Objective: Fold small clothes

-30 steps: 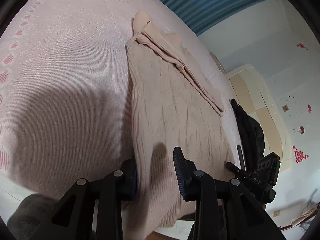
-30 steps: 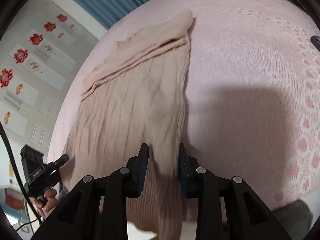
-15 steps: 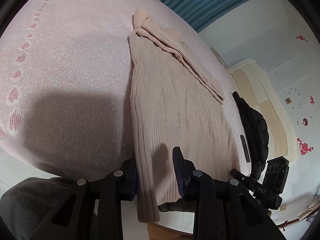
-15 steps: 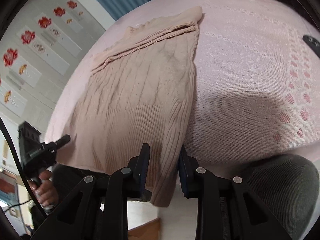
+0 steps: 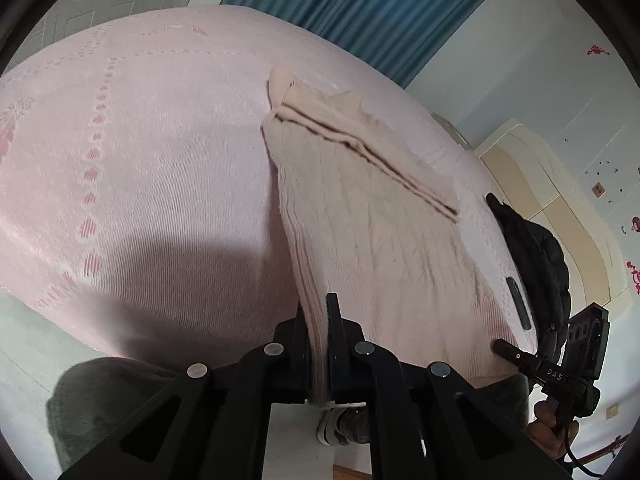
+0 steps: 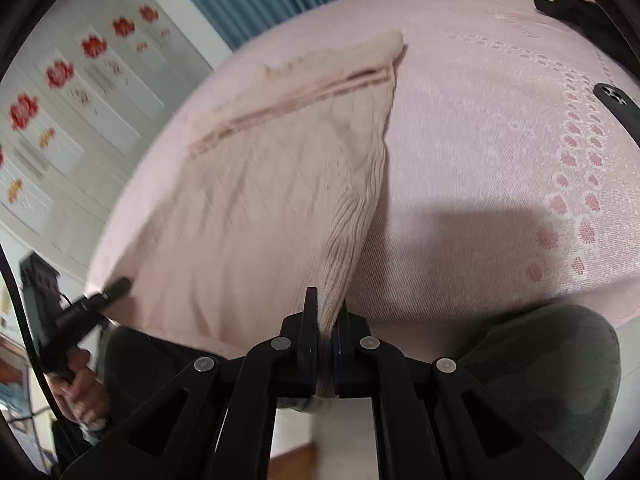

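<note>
A beige cable-knit sweater (image 5: 380, 220) lies on the pink bedspread (image 5: 140, 160), its sleeves folded across the far end. My left gripper (image 5: 318, 320) is shut on the sweater's left hem corner at the bed's near edge. My right gripper (image 6: 326, 312) is shut on the right hem corner of the sweater (image 6: 260, 200), which rises in a ridge to the jaws. Each gripper shows in the other's view: the right one (image 5: 560, 364) at the far hem corner, the left one (image 6: 80, 304) likewise.
A black jacket (image 5: 532, 256) and a dark phone (image 5: 518, 308) lie on the bed to the right of the sweater. Blue curtains (image 5: 360, 12) hang behind the bed. My knees in grey trousers (image 6: 540, 376) press against the bed edge.
Both grippers have closed on the hem corners, which were loose between open jaws before. The hem is now lifted off the bed edge.
</note>
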A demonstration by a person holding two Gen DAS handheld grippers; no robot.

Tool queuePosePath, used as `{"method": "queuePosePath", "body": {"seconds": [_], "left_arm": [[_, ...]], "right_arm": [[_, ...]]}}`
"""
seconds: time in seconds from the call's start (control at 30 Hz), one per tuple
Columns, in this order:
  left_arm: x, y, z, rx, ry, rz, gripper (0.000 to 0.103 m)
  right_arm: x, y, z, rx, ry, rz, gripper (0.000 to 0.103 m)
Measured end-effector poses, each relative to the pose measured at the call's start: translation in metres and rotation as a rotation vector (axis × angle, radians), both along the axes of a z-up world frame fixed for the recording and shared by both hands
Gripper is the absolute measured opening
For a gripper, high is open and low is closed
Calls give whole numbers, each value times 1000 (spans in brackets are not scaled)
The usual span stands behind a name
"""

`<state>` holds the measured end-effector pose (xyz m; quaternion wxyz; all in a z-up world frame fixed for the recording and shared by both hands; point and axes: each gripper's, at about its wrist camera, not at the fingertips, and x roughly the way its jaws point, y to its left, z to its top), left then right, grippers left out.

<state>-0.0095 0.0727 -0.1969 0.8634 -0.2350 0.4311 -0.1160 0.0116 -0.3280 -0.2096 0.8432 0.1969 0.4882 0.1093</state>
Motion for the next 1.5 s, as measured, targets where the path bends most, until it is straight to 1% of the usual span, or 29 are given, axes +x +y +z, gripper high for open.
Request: {"method": "queuePosePath", "body": {"seconds": [0.13,0.17,0.3,0.47,0.6,0.73,0.8,0.9,0.93,1.07,1.17,1.3,1.37,1.4,1.43,1.47,1.5], "left_arm": [[12,0,30,36,-39,29,6],[18,-2,42,61,-58,42,6],[39,-16,76,156,-114,65,6],[71,-31,104,240,-161,70,6],[101,-35,117,266,-186,88,6],[133,-28,123,249,-194,123,6],[152,-24,121,232,-195,137,6],[182,-20,115,186,-192,144,6],[191,-19,112,180,-191,147,6],[230,-24,99,164,-193,139,6],[261,-30,88,154,-191,131,6],[298,-37,68,172,-173,136,7],[314,-37,55,144,-151,133,8],[320,-34,48,109,-136,137,11],[324,-32,44,88,-119,149,24],[326,-29,40,65,-115,161,36],[326,-26,35,38,-126,166,39]], "right_arm": [[6,-12,25,111,-51,-34,5],[8,-15,33,126,-68,-43,5],[29,-15,63,115,-125,-69,5],[62,-16,93,121,-172,-95,5],[95,-18,112,142,-204,-127,5],[130,-24,120,174,-225,-156,5],[149,-27,119,188,-235,-171,5],[174,-36,114,230,-242,-189,5],[188,-39,109,254,-235,-193,5],[225,-44,89,291,-218,-217,5],[254,-47,75,291,-209,-231,5],[293,-49,48,273,-170,-241,5],[312,-46,33,234,-146,-240,6],[319,-45,28,217,-138,-236,12],[327,-43,22,188,-122,-235,20],[332,-41,16,164,-109,-222,26],[334,-39,12,149,-112,-192,30]]}}
